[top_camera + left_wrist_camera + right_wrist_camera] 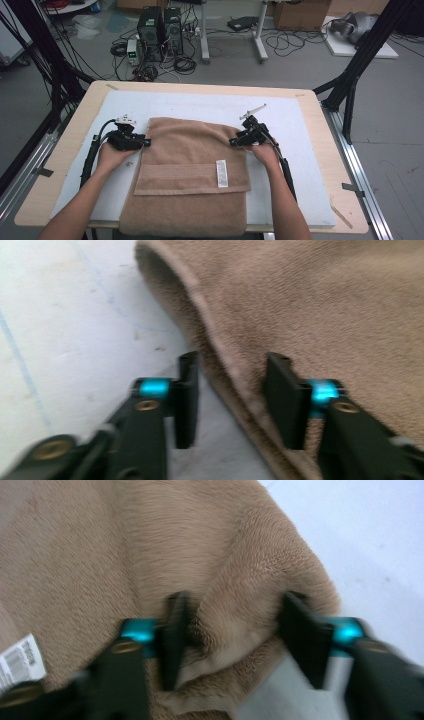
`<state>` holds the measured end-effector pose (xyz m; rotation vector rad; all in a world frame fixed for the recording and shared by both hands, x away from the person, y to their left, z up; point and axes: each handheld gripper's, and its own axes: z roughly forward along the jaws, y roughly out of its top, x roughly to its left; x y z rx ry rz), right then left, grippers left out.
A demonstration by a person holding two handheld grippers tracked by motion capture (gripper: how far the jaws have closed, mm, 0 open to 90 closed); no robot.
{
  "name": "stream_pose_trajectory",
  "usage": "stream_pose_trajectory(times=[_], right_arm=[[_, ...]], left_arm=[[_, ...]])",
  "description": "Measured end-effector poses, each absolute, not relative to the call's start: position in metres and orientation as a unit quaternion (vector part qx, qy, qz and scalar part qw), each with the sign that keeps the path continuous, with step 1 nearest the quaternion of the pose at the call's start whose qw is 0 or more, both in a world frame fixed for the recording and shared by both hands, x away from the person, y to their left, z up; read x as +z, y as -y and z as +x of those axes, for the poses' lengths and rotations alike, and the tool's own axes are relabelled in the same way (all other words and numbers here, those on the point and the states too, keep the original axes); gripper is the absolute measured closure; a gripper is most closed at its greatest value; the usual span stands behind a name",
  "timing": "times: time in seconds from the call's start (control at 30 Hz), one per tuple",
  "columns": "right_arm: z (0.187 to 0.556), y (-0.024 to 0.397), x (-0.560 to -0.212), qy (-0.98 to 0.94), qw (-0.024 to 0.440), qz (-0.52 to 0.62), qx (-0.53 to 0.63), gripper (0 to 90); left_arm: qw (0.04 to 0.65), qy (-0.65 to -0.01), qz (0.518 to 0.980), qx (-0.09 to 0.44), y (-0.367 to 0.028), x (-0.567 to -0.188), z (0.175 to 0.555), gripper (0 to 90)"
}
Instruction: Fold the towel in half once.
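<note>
Both jaws of the left gripper point(232, 400) and right gripper point(235, 640) stand apart around the towel point(192, 165) edges; I would close them evenly, catching all layers

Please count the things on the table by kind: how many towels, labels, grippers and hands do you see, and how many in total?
Towel, tan, folded: 1
Label, white, on the towel: 1
Grippers, black: 2 (left gripper, right gripper)
Hands: 2 (left hand, right hand)
Total: 6
</note>
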<state>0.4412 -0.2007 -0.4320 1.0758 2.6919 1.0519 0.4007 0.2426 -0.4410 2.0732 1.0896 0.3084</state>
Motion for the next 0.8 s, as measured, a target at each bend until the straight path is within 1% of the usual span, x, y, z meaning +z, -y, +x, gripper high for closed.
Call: stream_pose_trajectory(times=[0.03, 0.07, 0.1, 0.13, 0.17, 0.23, 0.3, 0.37, 0.43, 0.5, 0.57, 0.63, 0.7, 0.77, 0.8], right_arm=[[0.441, 0.2, -0.434, -0.869, 0.01, 0.345, 0.354, 74.4], [0.44, 0.198, -0.434, -0.871, 0.016, 0.338, 0.356, 77.4], [0.439, 0.197, -0.433, -0.874, 0.022, 0.331, 0.355, 80.4], [0.439, 0.198, -0.431, -0.877, 0.028, 0.324, 0.352, 83.4], [0.438, 0.197, -0.428, -0.881, 0.043, 0.321, 0.345, 84.3], [0.438, 0.197, -0.422, -0.885, 0.079, 0.319, 0.331, 84.9], [0.439, 0.203, -0.415, -0.879, 0.101, 0.325, 0.335, 85.2], [0.442, 0.211, -0.407, -0.873, 0.11, 0.335, 0.338, 85.8], [0.445, 0.221, -0.396, -0.862, 0.147, 0.34, 0.346, 86.0], [0.452, 0.231, -0.381, -0.85, 0.154, 0.356, 0.357, 86.0], [0.457, 0.235, -0.364, -0.846, 0.164, 0.354, 0.362, 86.0], [0.462, 0.236, -0.353, -0.849, 0.164, 0.351, 0.359, 85.9], [0.465, 0.236, -0.349, -0.851, 0.17, 0.35, 0.354, 85.9], [0.467, 0.235, -0.354, -0.844, 0.151, 0.36, 0.368, 84.7], [0.469, 0.233, -0.359, -0.847, 0.141, 0.365, 0.359, 81.0]], left_arm=[[0.383, -0.425, 0.811, 0.118, -0.241, -0.441, 0.4, 68.8], [0.387, -0.424, 0.811, 0.111, -0.24, -0.442, 0.4, 75.1], [0.388, -0.425, 0.81, 0.109, -0.24, -0.442, 0.4, 78.6], [0.391, -0.426, 0.809, 0.107, -0.239, -0.442, 0.4, 80.4], [0.39, -0.426, 0.809, 0.108, -0.239, -0.441, 0.4, 81.8], [0.393, -0.425, 0.807, 0.115, -0.238, -0.44, 0.4, 83.2], [0.412, -0.428, 0.795, 0.122, -0.235, -0.438, 0.401, 83.8], [0.432, -0.432, 0.781, 0.127, -0.232, -0.434, 0.403, 84.2], [0.439, -0.43, 0.778, 0.128, -0.227, -0.428, 0.407, 84.3], [0.449, -0.429, 0.774, 0.127, -0.221, -0.422, 0.412, 84.3], [0.448, -0.42, 0.776, 0.144, -0.215, -0.412, 0.418, 84.2], [0.443, -0.422, 0.776, 0.152, -0.212, -0.405, 0.425, 84.3], [0.433, -0.424, 0.777, 0.171, -0.212, -0.4, 0.431, 84.2], [0.427, -0.435, 0.774, 0.175, -0.214, -0.401, 0.436, 84.0], [0.419, -0.438, 0.776, 0.174, -0.214, -0.404, 0.437, 83.0]])
